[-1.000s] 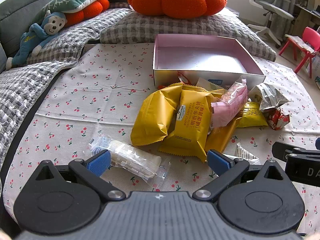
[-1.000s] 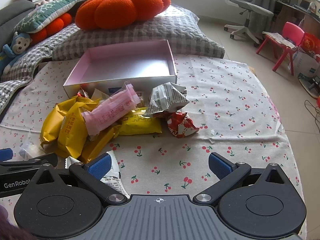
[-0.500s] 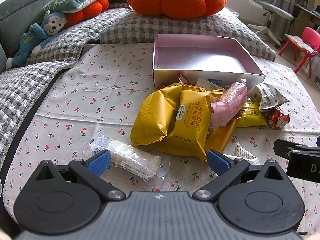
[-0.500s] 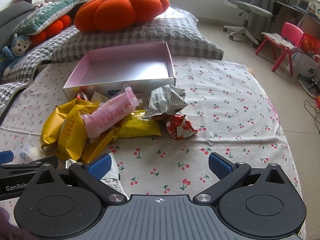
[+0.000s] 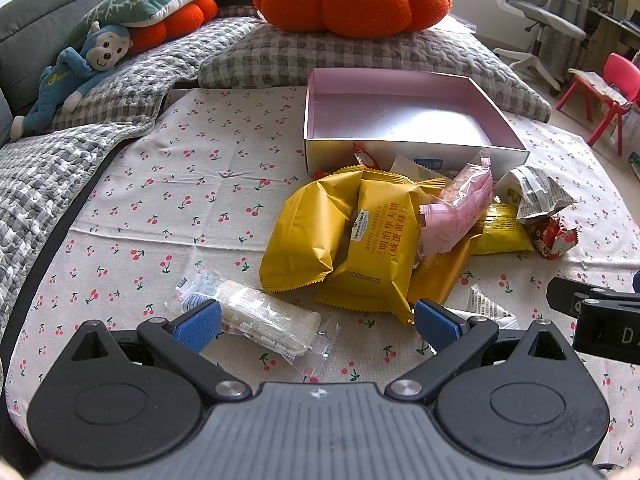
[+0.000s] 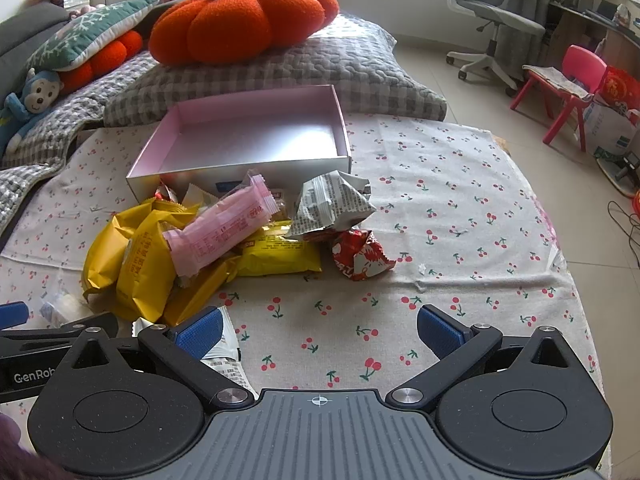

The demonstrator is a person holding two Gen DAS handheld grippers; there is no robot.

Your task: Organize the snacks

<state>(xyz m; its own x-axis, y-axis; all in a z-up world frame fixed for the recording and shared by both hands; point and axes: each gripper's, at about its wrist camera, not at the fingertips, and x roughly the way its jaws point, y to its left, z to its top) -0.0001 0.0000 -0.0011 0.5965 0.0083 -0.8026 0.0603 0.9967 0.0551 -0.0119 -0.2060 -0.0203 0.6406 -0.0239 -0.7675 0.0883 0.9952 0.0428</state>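
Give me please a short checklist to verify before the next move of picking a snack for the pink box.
1. Left gripper open and holding nothing: ok.
2. Right gripper open and holding nothing: ok.
3. Pink box has free space inside: ok, no snack inside.
4. Clear packet lies apart from the pile, between the left fingers: ok.
5. Pink packet lies on top of the yellow packets, so lifting a yellow one may shift it: not ok.
6. Snacks hidden under the pile: cannot tell.
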